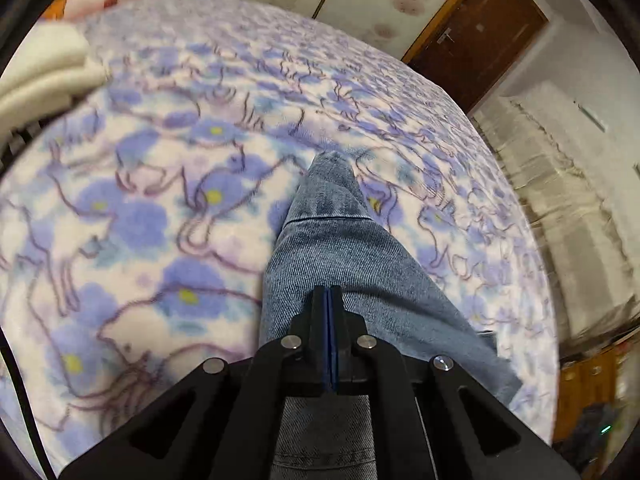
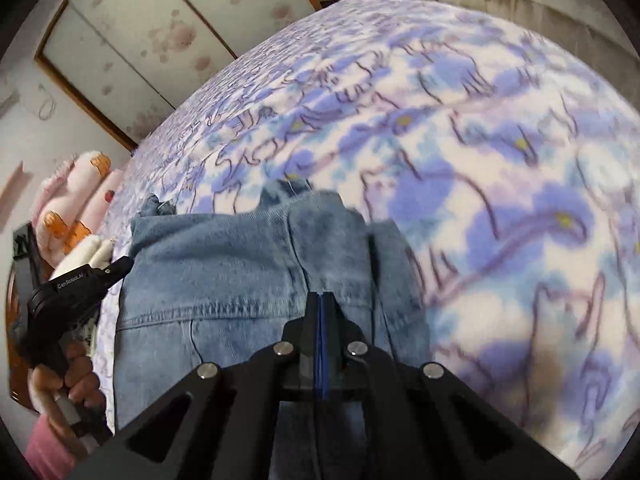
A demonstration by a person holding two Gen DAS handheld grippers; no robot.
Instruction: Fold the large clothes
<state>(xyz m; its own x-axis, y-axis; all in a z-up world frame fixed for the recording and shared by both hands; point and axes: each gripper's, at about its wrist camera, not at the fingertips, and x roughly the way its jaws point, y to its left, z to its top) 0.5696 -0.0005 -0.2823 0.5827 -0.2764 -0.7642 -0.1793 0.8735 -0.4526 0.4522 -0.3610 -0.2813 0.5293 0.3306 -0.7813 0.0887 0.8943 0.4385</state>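
The jeans (image 1: pixel 340 248) lie on a bed covered by a flowered blanket (image 1: pixel 140 208), and both tongs are clenched on the denim, so the garment is lifted by two points along its near edge. In the left wrist view the left tongs (image 1: pixel 331 300) pinch a fold of cloth with their blue pads pressed together, and one leg runs away from them toward the far side of the bed, its tip resting on the blanket. In the right wrist view the right tongs (image 2: pixel 321 304) are shut on the wider part of the jeans (image 2: pixel 240 280), near a stitched seam that is probably the waist or a pocket, though the blur makes that hard to settle. The other tool, held in a hand (image 2: pixel 76 380), shows at the left of that view, close to the left edge of the denim. Gripping at two spread points seems meant to keep the cloth flat and taut, so that the near part can be carried over the far part in an even fold. Pillows (image 1: pixel 44 76) sit at the far left of the bed, apart from the jeans.
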